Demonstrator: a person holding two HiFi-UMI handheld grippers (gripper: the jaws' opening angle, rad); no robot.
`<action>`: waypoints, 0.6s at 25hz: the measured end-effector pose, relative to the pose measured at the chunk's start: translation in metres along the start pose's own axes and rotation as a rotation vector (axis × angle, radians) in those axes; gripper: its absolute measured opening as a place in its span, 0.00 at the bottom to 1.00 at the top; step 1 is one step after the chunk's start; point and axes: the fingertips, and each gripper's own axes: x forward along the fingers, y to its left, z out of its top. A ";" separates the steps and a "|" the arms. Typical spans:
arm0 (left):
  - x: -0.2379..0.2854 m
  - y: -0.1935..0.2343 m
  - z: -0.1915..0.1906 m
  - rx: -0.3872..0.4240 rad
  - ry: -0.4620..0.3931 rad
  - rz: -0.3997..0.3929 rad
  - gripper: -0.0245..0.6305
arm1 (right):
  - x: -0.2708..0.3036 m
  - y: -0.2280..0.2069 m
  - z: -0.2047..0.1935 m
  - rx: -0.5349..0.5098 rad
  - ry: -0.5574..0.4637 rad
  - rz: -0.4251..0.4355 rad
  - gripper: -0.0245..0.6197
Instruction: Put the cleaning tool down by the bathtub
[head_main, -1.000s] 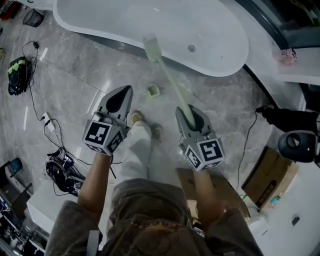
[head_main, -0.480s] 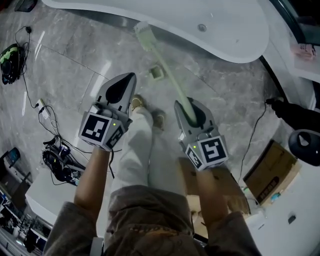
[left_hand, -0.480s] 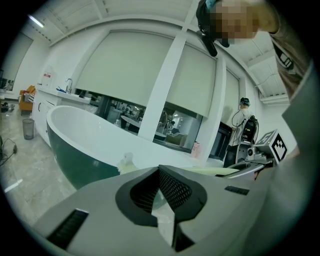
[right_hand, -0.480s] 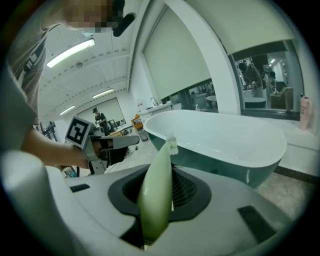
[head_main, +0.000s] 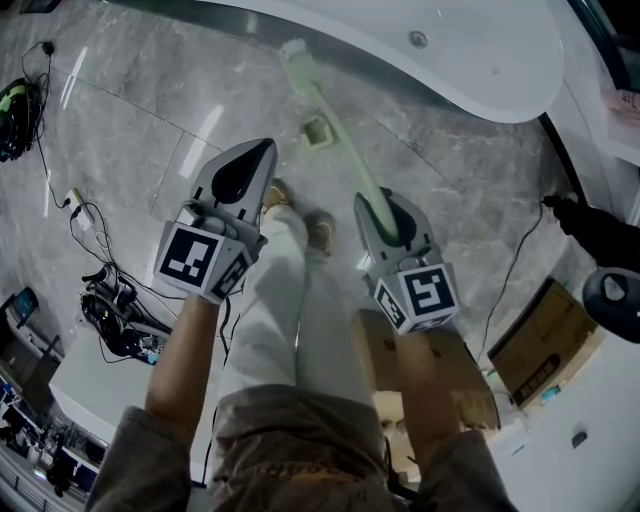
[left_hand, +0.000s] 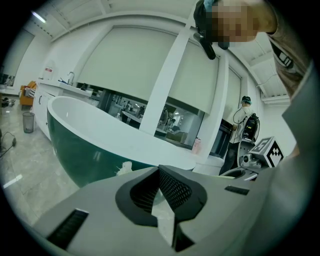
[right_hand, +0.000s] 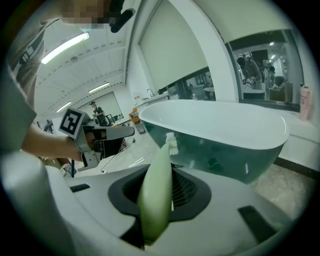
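right gripper view, right gripper (right_hand: 169, 169) fingers clamp cleaning tool (right_hand: 156, 200), head half hidden, left gripper (left_hand: 159, 171) closed, empty

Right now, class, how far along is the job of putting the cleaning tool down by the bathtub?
Done: the cleaning tool is at the bathtub, brush end beside it. In hand: the right hand-held gripper is shut on its handle; the left hand-held gripper is empty. Left: lay it on the floor and let go.
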 end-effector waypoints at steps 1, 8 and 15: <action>0.001 0.000 0.000 0.002 -0.002 -0.002 0.04 | 0.003 -0.002 -0.002 -0.002 0.006 0.001 0.18; 0.008 0.009 -0.002 0.010 0.000 0.000 0.04 | 0.033 -0.017 -0.021 -0.010 0.064 0.004 0.18; 0.015 0.021 -0.001 0.006 0.001 0.005 0.04 | 0.068 -0.038 -0.055 -0.004 0.156 -0.006 0.18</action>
